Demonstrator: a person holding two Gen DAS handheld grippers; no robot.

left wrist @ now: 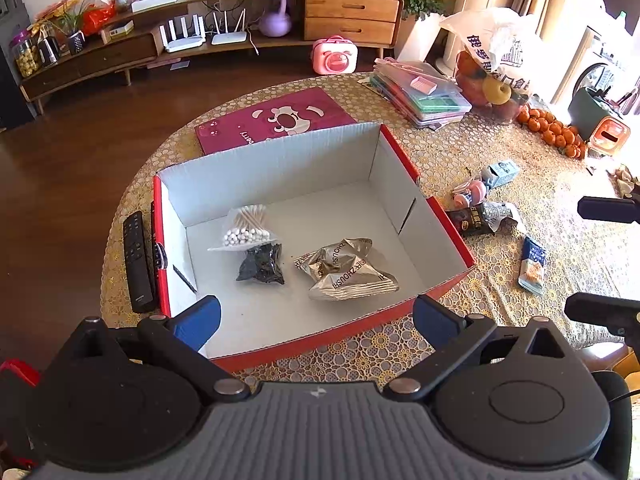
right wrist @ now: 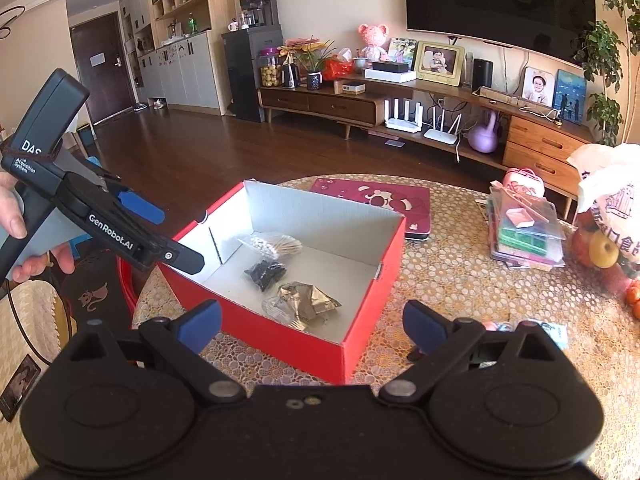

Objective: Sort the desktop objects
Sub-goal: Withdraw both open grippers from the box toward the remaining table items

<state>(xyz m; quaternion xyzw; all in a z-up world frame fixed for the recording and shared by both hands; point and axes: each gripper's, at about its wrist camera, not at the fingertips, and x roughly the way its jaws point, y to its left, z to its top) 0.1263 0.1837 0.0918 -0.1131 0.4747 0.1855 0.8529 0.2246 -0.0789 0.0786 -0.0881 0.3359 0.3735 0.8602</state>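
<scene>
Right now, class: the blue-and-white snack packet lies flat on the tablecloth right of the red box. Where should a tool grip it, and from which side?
Grip the blue-and-white snack packet across its narrow width, near the middle, coming straight down from above. It lies flat on the tablecloth, long and slim, apart from its neighbours, so both long edges look free for the fingers.

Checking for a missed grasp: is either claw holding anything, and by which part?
Nothing is held. The left claw and the right claw are both open and empty.
</scene>
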